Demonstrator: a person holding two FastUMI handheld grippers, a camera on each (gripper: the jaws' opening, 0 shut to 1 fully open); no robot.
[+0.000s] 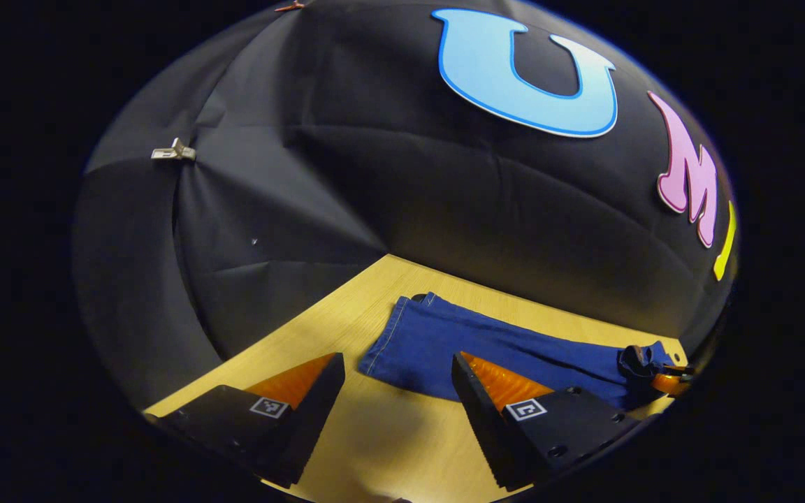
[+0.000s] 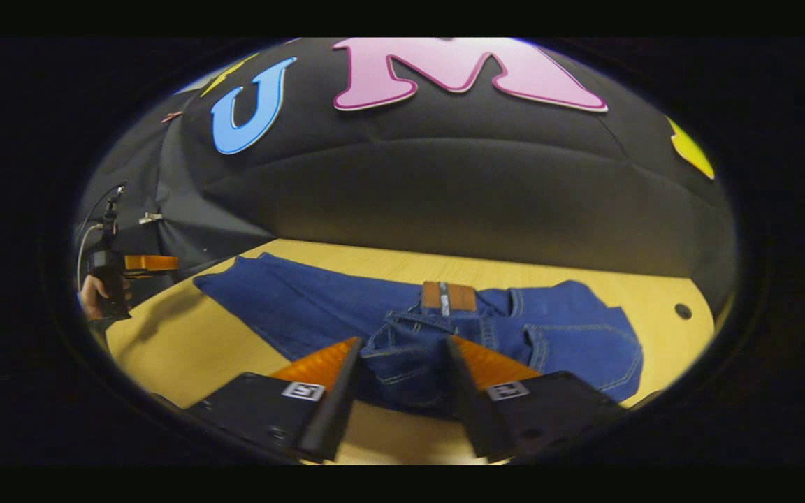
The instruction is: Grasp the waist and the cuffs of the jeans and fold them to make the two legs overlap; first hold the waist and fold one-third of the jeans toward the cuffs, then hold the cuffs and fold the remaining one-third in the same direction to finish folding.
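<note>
Jeans (image 2: 318, 307) lie on the surface (image 2: 165, 349); right gripper (image 2: 402, 374) fingers straddle the bunched waist at 6 o'clock, contact unclear; left gripper (image 1: 397, 391) fingers apart.

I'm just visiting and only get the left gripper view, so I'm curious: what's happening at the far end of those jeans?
Observer: In the right gripper view, the right gripper has the waist of the jeans bunched between its fingers, both pressing on it.
Operator: Which side faces up there?
Observer: The back: a brown patch sits on the waistband, with a back pocket beside it.
Operator: Who holds my gripper?
Observer: A hand holds the left gripper above the table.
</note>
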